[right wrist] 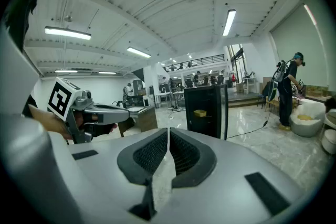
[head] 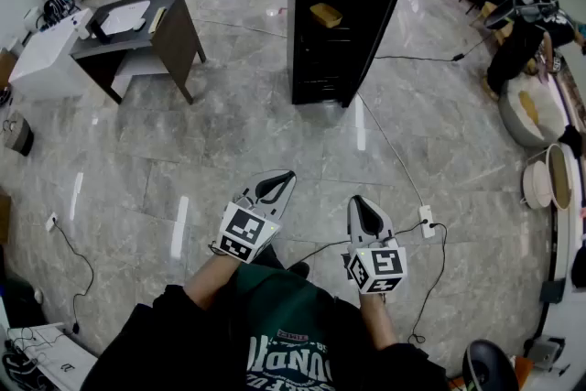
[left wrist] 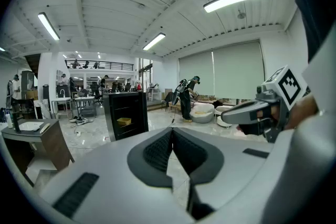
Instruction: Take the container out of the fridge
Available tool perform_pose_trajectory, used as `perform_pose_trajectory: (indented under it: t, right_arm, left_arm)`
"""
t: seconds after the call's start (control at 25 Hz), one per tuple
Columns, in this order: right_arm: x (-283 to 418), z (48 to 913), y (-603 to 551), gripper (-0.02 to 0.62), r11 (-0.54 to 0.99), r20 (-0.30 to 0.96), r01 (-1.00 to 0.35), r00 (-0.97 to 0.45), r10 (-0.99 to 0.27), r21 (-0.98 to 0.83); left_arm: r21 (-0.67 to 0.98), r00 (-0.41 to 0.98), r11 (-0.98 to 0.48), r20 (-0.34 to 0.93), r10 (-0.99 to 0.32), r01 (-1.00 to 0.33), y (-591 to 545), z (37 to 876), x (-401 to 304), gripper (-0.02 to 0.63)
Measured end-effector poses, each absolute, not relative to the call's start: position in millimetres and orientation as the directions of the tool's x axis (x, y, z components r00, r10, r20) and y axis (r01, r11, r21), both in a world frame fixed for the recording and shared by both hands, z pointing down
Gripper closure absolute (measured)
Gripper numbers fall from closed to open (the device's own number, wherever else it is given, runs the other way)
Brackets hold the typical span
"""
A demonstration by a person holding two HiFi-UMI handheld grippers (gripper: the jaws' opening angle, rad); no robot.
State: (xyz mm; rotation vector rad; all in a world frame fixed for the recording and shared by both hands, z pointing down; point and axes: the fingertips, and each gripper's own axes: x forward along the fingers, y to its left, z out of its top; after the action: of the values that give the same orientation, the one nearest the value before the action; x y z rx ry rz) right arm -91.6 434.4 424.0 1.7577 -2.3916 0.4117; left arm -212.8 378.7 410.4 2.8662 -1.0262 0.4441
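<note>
The person holds both grippers low in front of the body. The left gripper [head: 276,186] and right gripper [head: 366,212] each have their jaws pressed together on nothing. Well ahead, the black fridge [head: 316,69] stands open, with the yellow container [head: 325,14] on a shelf inside.

The only lettering is on the person's dark green shirt [head: 288,330]. Large white block capitals run across the chest, cut off by the bottom edge, so the word cannot be read for sure. A small red strip of print [head: 291,336] above them is too small to read. The white cube [head: 245,232] on the left claw [head: 287,177] and the one on the right claw [head: 357,200] bear black-and-white square code patterns, not letters.
</note>
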Motion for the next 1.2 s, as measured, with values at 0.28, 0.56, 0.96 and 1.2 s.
perform_pose_trajectory:
  t: [0.28,0.56,0.96,1.2]
  right_arm:
    - [-90,423,437,0.558,0.288,0.264,-0.947,-0.316,-0.911,-0.14]
    - [-86,425,443,0.558,0.287,0.269,-0.947,-0.317,-0.91,-0.146]
    - [-83,420,449,0.558,0.292,0.26,-0.946,-0.321,-0.911,-0.145]
    - [-81,419,464,0.558,0.283,0.254,-0.948,-0.313,-0.915,-0.147]
  left_arm:
    - [-0.03,0.74,-0.777,0.285,-0.609,-0.628,380,415,-204,0.592]
    - [-0.018,0.743,-0.785,0.31,-0.593,-0.619,383,420,-195,0.592]
    - [-0.023,0.746,-0.79,0.314,-0.587,-0.613,386,417,-187,0.592]
    - [-0.022,0.747,-0.791,0.313,-0.587,-0.612,400,418,-186,0.592]
